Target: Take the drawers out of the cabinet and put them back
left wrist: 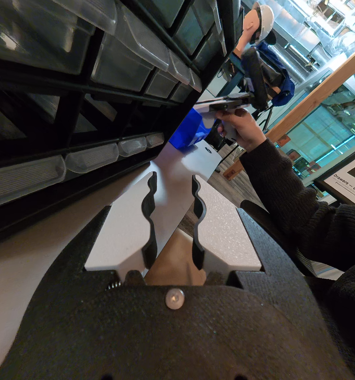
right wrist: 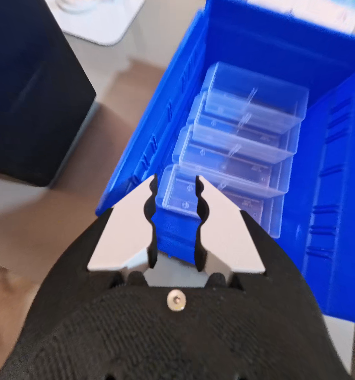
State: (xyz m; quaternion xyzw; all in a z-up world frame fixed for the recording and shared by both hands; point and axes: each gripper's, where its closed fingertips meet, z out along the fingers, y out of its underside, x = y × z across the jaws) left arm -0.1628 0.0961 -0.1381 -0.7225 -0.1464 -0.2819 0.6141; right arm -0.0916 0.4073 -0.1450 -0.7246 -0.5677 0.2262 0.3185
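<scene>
A black drawer cabinet (left wrist: 75, 88) fills the upper left of the left wrist view. It holds clear plastic drawers (left wrist: 121, 67) in the upper rows and the bottom row, and one row of slots (left wrist: 49, 121) stands empty. My left gripper (left wrist: 174, 176) is open and empty, low over the table beside the cabinet's front. In the right wrist view several clear drawers (right wrist: 230, 148) lie stacked inside a blue bin (right wrist: 326, 164). My right gripper (right wrist: 176, 177) is open and empty above the bin's near edge. It also shows far off in the left wrist view (left wrist: 197, 107), held by a hand.
The cabinet's black side (right wrist: 28, 92) stands left of the bin on the pale table (right wrist: 49, 205). The blue bin (left wrist: 189, 131) sits past the cabinet's far end. A mannequin head with a white helmet (left wrist: 258, 24) and a wooden beam (left wrist: 316, 88) are behind. A dark sleeve (left wrist: 295, 205) crosses the right.
</scene>
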